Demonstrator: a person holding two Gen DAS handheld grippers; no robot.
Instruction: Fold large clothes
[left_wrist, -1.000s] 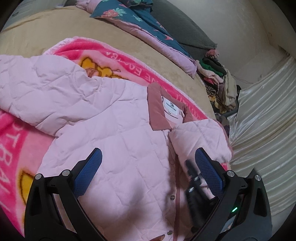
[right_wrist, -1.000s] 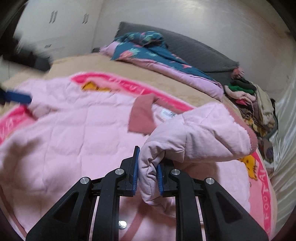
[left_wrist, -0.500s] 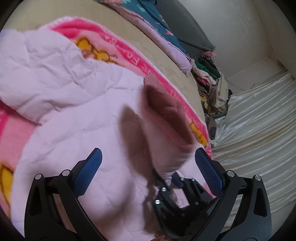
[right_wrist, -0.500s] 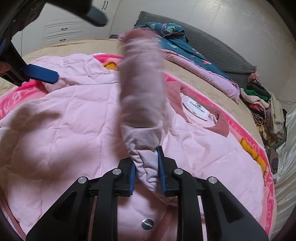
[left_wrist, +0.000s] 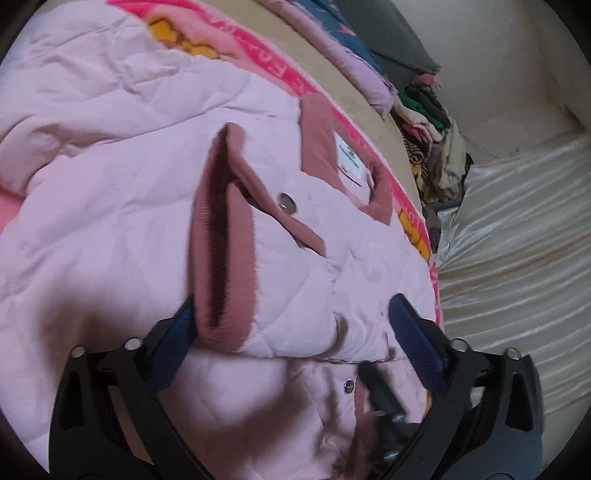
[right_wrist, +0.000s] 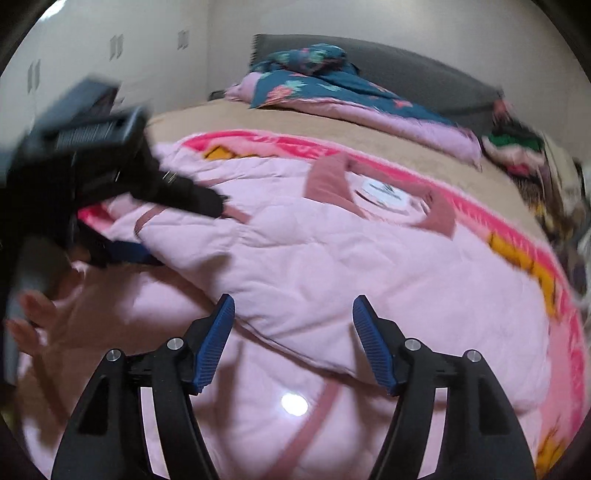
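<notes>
Right wrist: hand-held gripper (right_wrist: 291, 343) tilted downward

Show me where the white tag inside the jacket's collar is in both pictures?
Left wrist view: the white tag sits upper right of centre, just inside the dusty-pink collar, above a silver snap.
Right wrist view: the white tag sits right of centre in the upper half, between the collar's two flaps.
Shared landmark: the pile of clothes past the bed's far corner, at the right in both.
</notes>
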